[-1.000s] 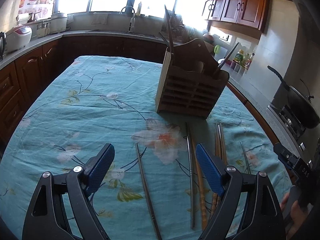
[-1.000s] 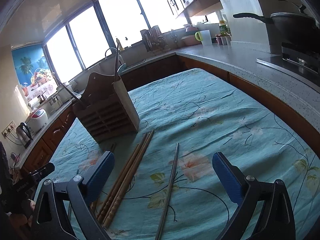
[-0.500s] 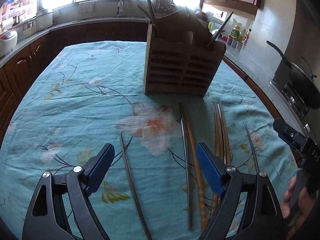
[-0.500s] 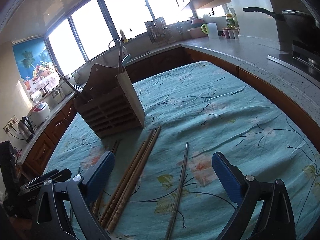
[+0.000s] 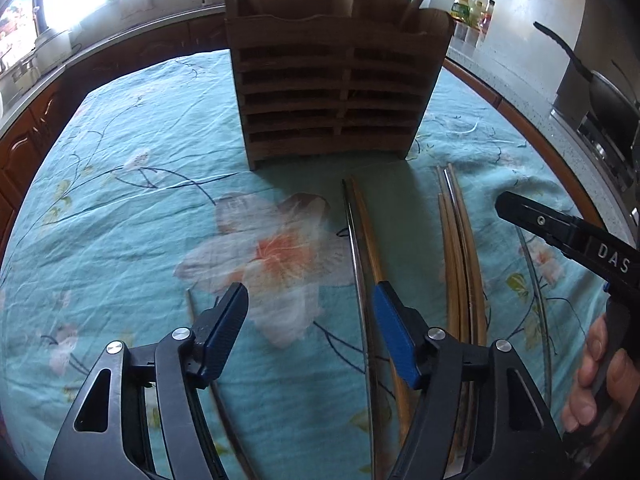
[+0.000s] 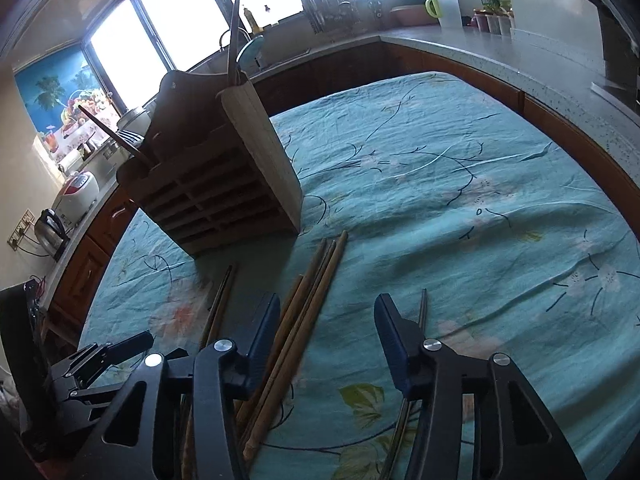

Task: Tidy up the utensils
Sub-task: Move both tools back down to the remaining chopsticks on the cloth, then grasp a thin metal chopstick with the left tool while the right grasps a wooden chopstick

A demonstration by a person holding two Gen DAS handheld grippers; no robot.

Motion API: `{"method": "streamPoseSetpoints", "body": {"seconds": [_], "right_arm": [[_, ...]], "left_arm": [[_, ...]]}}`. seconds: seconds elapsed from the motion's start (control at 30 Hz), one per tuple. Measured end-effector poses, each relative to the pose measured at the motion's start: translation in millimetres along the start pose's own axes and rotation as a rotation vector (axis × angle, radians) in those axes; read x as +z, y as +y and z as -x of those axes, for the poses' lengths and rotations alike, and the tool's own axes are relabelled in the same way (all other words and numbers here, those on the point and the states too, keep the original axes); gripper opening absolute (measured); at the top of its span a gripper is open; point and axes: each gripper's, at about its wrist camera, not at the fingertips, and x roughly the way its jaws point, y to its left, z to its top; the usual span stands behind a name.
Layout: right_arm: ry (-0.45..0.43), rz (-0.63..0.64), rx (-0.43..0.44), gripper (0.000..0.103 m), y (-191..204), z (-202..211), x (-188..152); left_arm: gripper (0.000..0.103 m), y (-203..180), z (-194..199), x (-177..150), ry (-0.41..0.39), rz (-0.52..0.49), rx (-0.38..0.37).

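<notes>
— What's different from a second ago?

— Both my grippers came down closer to the tablecloth [image 5: 120, 184]; the wooden rack [image 5: 332, 92] looms larger. The left gripper [image 5: 308, 328] is closing, gripping nothing; a metal chopstick [image 5: 358, 264] lies between its fingers. The right gripper [image 6: 328, 340] is closing around bamboo chopsticks [image 6: 316, 288], not pinching.

— The rack?

— It holds a few upright utensils [image 6: 234, 32].

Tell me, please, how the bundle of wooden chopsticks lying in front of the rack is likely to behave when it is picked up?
The wooden chopsticks look thin, straight and rigid, so they should stay stiff and feel light. They lie loose, side by side on the soft tablecloth, so a pinch may catch only some while others roll or slide away. Their smooth, round, tapered shafts could probably pivot or slip between the pads.
</notes>
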Motion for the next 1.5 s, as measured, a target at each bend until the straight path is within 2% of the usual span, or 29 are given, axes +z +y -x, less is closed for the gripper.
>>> {"method": "streamPoseSetpoints", "body": {"seconds": [0.07,0.23,0.3,0.37,0.63,0.7,0.87,0.93,1.03,1.13,1.33,1.37,1.5], "right_arm": [[0.014,-0.004,-0.005,0.044,-1,-8,4],[0.058,-0.005,-0.037,0.033,-3,-30,13],[0.075,-0.003,-0.053,0.024,-3,-39,17],[0.088,0.003,-0.064,0.019,-3,-47,21],[0.099,0.058,-0.105,0.018,8,-70,38],[0.103,0.043,-0.101,0.016,5,-71,39],[0.098,0.001,-0.061,0.007,-7,-62,33],[0.101,0.003,-0.063,0.007,-8,-58,30],[0.112,0.010,-0.066,0.007,-9,-51,25],[0.107,-0.017,-0.061,0.007,-13,-50,25],[0.094,0.041,-0.129,0.008,0,-64,34],[0.097,0.040,-0.125,0.007,0,-64,35],[0.079,-0.014,-0.065,0.006,-10,-52,35]], "left_arm": [[0.058,-2,-7,4,0.013,-0.011,0.000],[0.054,-7,-18,13,0.017,-0.046,0.017],[0.053,-8,-22,17,0.014,-0.054,0.018],[0.053,-7,-26,22,0.012,-0.051,0.016],[0.049,-7,-40,41,0.001,-0.039,0.030],[0.043,-10,-43,44,-0.003,-0.042,0.032],[0.016,-9,-43,46,-0.010,-0.054,0.013],[0.010,-8,-42,45,0.001,-0.053,-0.009],[0.010,-7,-40,43,0.012,-0.048,-0.028],[0.010,-5,-38,42,0.013,-0.045,-0.014],[0.010,-21,-42,50,0.005,-0.077,0.009],[0.006,-21,-43,51,0.004,-0.080,0.004],[0.004,-11,-40,50,0.007,-0.042,-0.051]]}}
